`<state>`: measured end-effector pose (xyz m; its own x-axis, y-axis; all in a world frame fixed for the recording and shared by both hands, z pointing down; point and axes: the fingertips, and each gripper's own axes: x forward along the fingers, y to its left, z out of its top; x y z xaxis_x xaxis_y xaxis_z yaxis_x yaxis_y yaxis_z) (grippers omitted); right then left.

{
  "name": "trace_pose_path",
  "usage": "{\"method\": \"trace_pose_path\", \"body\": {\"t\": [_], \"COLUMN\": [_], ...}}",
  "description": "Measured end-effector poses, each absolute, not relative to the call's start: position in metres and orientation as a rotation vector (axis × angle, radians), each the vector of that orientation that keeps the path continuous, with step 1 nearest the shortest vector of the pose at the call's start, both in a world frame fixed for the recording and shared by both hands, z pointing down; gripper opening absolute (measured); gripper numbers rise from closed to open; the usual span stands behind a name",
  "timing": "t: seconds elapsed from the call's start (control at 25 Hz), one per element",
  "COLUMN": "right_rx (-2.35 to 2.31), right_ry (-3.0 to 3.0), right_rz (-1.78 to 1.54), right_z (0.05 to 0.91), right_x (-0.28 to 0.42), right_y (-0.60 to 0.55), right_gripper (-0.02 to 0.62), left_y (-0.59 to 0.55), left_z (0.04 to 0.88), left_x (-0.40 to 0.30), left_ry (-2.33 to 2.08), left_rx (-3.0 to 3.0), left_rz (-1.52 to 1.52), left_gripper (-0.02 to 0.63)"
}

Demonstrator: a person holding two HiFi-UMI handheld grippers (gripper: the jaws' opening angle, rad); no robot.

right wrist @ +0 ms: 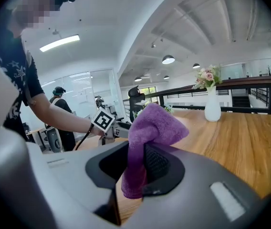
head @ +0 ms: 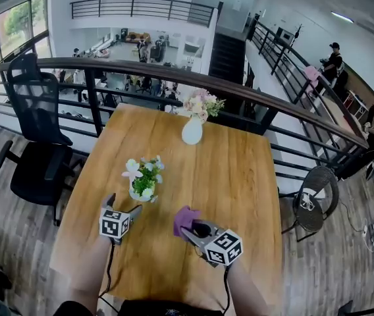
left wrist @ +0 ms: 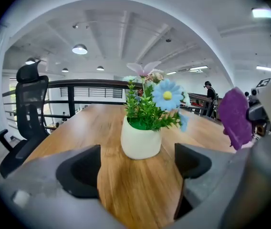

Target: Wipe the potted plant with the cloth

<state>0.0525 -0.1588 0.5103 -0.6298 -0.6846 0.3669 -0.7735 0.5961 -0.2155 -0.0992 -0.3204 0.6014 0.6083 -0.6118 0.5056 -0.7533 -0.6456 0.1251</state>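
A small potted plant (head: 143, 179) with green leaves and pale flowers stands in a cream pot (left wrist: 140, 138) on the wooden table (head: 233, 170). My left gripper (head: 122, 207) is open just in front of the pot, its jaws wide apart with only bare table between them (left wrist: 136, 168). My right gripper (head: 188, 231) is shut on a purple cloth (head: 185, 218), which bunches up above the jaws (right wrist: 151, 128) and hangs a little above the table, to the right of the plant.
A white vase with pink flowers (head: 193, 128) stands at the table's far edge. A black office chair (head: 37, 143) is at the left, a railing (head: 174, 74) runs behind the table, and a round stool (head: 315, 199) sits at the right.
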Motion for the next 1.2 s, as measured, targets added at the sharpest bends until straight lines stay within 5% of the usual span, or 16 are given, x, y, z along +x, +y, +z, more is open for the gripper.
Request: {"method": "trace_pose_path", "body": {"t": [0.52, 1.2], "right_rx": [1.035, 0.768], "right_ry": [-2.724, -2.878], "right_rz": [0.405, 0.319], "right_z": [0.474, 0.448], "right_x": [0.065, 0.092], "right_y": [-0.108, -0.009], "right_gripper": [0.083, 0.081], "left_y": [-0.202, -0.042], "left_z": [0.508, 0.456], "left_x": [-0.092, -0.048], "left_ry": [-1.295, -1.499], "left_rx": [2.551, 2.539], "left_rz": [0.319, 0.202], "left_gripper": [0.488, 0.28]}}
